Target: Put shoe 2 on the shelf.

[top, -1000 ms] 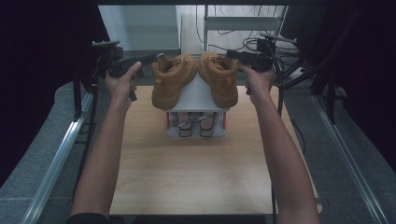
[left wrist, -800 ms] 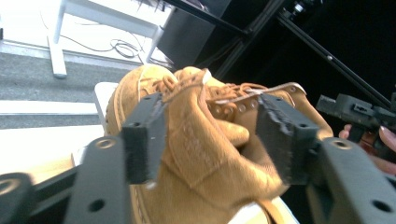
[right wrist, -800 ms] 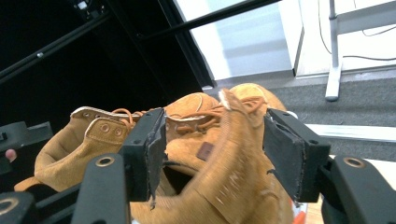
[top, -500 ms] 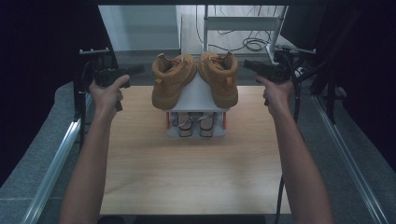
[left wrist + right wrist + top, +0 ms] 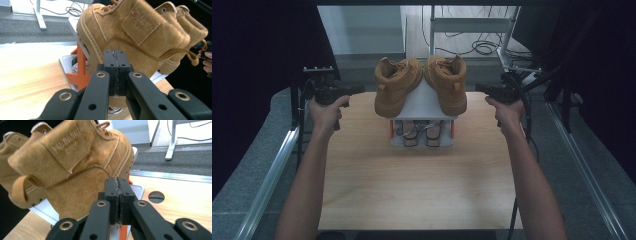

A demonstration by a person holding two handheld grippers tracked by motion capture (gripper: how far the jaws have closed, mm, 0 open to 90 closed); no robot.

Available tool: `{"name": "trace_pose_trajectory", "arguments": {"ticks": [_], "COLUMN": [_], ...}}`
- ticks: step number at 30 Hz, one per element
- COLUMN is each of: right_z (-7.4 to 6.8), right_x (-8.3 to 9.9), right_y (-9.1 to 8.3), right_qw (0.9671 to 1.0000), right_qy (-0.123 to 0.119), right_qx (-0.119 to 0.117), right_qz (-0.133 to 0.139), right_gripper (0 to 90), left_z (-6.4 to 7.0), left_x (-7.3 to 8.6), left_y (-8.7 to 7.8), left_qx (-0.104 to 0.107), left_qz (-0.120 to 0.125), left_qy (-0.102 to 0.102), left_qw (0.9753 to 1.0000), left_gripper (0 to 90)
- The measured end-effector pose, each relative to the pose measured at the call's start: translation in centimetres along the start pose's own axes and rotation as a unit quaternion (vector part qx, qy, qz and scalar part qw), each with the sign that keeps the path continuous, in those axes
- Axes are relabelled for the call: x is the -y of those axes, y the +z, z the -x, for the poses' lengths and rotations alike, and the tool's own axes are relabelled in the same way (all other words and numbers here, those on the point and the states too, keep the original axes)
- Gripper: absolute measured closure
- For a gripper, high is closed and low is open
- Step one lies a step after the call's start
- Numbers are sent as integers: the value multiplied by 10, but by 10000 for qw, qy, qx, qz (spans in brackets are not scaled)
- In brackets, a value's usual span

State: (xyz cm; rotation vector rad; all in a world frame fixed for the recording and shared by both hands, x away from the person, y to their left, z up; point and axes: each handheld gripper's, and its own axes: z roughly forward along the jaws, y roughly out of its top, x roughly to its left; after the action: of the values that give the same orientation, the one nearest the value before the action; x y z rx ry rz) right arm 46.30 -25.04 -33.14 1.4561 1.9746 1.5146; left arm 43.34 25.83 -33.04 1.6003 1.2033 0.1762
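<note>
Two tan suede boots rest on the sloped top of a small white rack (image 5: 422, 102) at the table's far middle: a left boot (image 5: 396, 86) and a right boot (image 5: 447, 82). A second pair of shoes (image 5: 421, 134) sits on the shelf beneath. My left gripper (image 5: 357, 90) is held just left of the left boot (image 5: 140, 32), its jaws shut with nothing between them (image 5: 115, 72). Out to the right of the right boot (image 5: 75, 162) my right gripper (image 5: 479, 88) is shut and empty too (image 5: 118, 200). Neither gripper touches a boot.
The rack has orange uprights (image 5: 81, 65) and stands on a wooden table (image 5: 422, 185). A round hole (image 5: 156, 196) is cut in the tabletop near the right gripper. Metal rails (image 5: 267, 180) run along both sides. Cables and a white frame (image 5: 472, 25) lie beyond the far edge.
Both hands have drawn back outward from the boots, the left one leftward and the right one rightward. The boots stay on the rack.
</note>
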Motion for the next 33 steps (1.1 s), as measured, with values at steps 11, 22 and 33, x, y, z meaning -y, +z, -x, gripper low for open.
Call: {"name": "trace_pose_trajectory", "arguments": {"ticks": [11,22,33], "right_z": [3,8,7], "right_x": [9,23,32], "right_y": [3,13,24], "right_qw": [9999,9995,9996], "right_qy": [-142,-185,-166], "right_qx": [64,168,161], "right_qz": [-60,-183,-169], "right_gripper": [895,895,895], "left_z": [-11,-19,-23], "left_x": [15,29,34], "left_y": [2,18,35], "left_qx": [-80,-102,-53], "left_qz": [-28,-140,-117], "left_qy": [-38,-141,-278], "left_qw": [10000,9997,9995], "left_gripper": [900,900,900]}}
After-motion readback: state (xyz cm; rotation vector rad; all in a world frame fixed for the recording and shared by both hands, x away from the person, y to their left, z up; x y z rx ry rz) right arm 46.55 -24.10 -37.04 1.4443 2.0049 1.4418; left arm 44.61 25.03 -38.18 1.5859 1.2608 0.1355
